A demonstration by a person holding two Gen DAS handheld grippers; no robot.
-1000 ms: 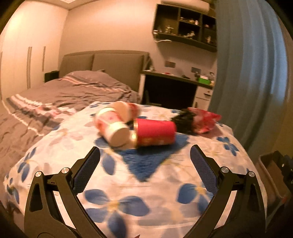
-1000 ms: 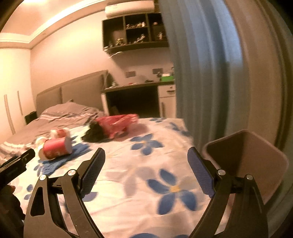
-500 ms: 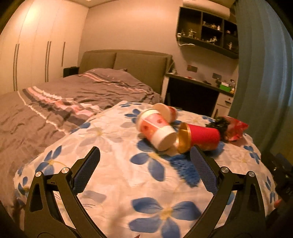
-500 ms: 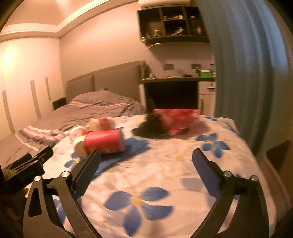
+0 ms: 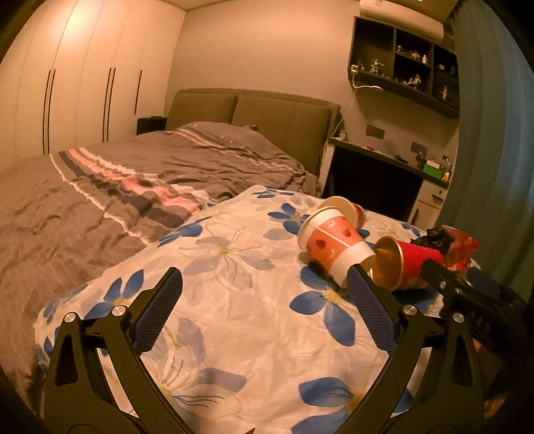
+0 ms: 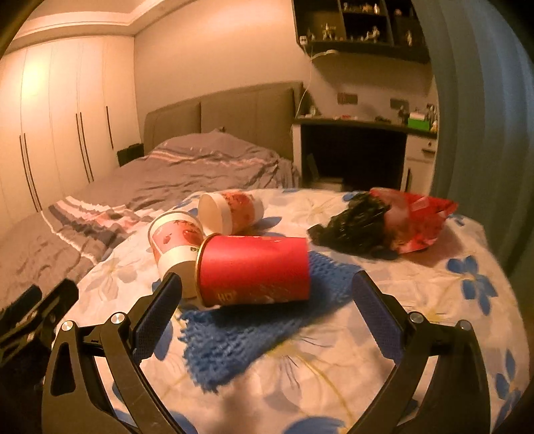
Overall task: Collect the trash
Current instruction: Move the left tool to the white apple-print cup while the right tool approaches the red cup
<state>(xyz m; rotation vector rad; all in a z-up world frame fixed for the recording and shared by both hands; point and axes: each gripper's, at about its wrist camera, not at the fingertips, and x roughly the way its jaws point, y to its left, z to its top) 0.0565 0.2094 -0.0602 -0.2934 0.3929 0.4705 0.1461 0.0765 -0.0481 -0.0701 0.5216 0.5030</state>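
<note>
No words, brands or numbers are readable anywhere ahead of my jaws. The red paper cup (image 6: 253, 268) lying between my right fingers carries a small pale mark near its lower rim, too blurred to make out. The strawberry-print cup (image 6: 175, 243) just left of it has a dark speck, also illegible.

the right gripper's (image 5: 467, 293) dark body is covering part of the red cup (image 5: 409, 263) and the red wrapper (image 5: 462, 247) in the left wrist view. the left finger (image 6: 160, 310) is hiding the base of a patterned cup (image 6: 175, 243). shelf figurines (image 6: 360, 31) are staying too small to identify.
</note>
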